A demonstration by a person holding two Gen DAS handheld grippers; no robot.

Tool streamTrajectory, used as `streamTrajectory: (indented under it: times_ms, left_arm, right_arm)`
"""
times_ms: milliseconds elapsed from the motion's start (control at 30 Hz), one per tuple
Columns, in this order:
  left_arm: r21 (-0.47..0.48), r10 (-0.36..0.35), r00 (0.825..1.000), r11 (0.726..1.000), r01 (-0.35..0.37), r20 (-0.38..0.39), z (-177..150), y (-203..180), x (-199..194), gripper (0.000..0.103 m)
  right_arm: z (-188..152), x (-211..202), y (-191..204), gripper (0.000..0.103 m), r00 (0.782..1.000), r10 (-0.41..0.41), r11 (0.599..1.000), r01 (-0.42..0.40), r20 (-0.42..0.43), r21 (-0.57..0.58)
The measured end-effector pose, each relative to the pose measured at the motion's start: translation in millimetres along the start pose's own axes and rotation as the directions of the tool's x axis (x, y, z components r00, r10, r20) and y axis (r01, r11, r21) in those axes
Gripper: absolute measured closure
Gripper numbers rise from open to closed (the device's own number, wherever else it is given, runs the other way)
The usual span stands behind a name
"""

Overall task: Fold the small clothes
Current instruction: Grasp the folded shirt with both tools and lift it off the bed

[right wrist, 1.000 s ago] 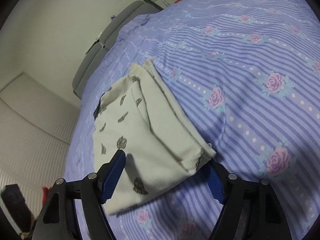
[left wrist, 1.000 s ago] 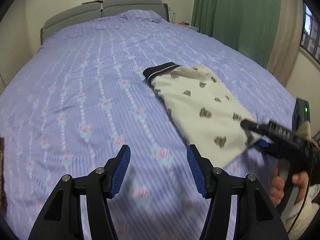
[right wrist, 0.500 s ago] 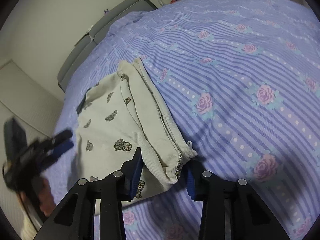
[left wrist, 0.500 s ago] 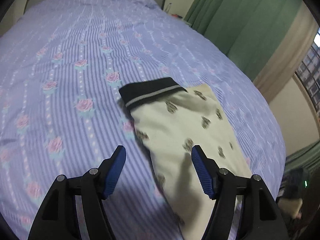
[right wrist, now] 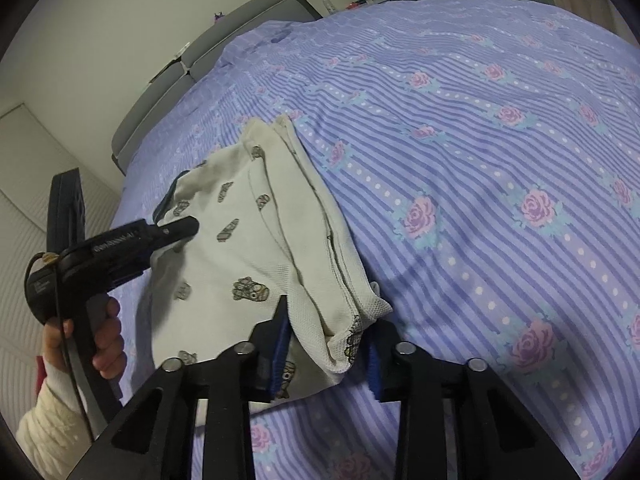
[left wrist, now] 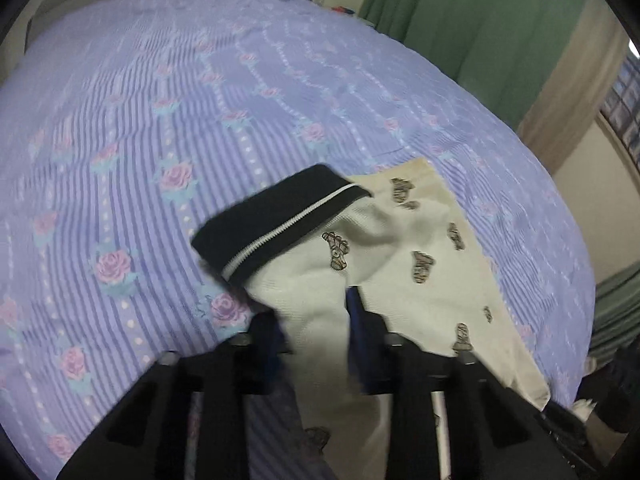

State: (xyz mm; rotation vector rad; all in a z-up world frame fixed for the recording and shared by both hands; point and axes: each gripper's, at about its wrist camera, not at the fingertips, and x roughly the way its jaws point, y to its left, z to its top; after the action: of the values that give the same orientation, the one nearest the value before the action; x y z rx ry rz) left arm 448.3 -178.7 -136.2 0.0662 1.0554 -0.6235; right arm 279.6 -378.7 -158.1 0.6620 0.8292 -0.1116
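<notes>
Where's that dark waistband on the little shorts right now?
In the left wrist view the dark waistband sits mid-frame on the bedspread, just beyond the left gripper.

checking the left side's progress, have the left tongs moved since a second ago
Yes. The left tongs have come forward from the bare bedspread onto the shorts, closing on the fabric just below the black waistband.

We are seeing dim, soft indoor light, motion blur smearing the left wrist view, and fisheye bending with dark corners.

A home bedroom: a bed (right wrist: 500, 128) in rose-striped purple sheets, grey headboard (right wrist: 208, 64) far, green curtains (left wrist: 472, 20) right.
</notes>
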Motion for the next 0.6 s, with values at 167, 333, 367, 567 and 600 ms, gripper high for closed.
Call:
streamTrajectory:
  times_ms: [167, 333, 367, 567, 600]
  left_arm:
    - [0.087, 0.057, 0.996, 0.994, -0.063, 0.062, 3, -20, -29, 0.08]
    - [0.132, 0.072, 0.988, 0.987, -0.089, 0.133, 2, -33, -68, 0.08]
    - [0.141, 0.077, 0.987, 0.985, -0.097, 0.143, 2, -34, -75, 0.08]
    - [0.187, 0.114, 0.97, 0.97, -0.155, 0.214, -12, -39, -133, 0.08]
    - [0.185, 0.118, 0.966, 0.969, -0.163, 0.229, -16, -39, -145, 0.08]
  right_arm:
    - [1, -12, 14, 0.085, 1.0, 0.003, 0.998, -0.002, 0.024, -0.057]
    - [3, -38, 31, 0.086, 0.998, 0.019, 0.995, -0.012, 0.067, -0.103]
    - [4, -45, 35, 0.086, 0.996, 0.025, 0.993, -0.016, 0.08, -0.115]
    - [0, -76, 59, 0.086, 0.991, 0.063, 0.986, -0.044, 0.115, -0.162]
    - [-2, -82, 64, 0.086, 0.99, 0.076, 0.983, -0.054, 0.12, -0.175]
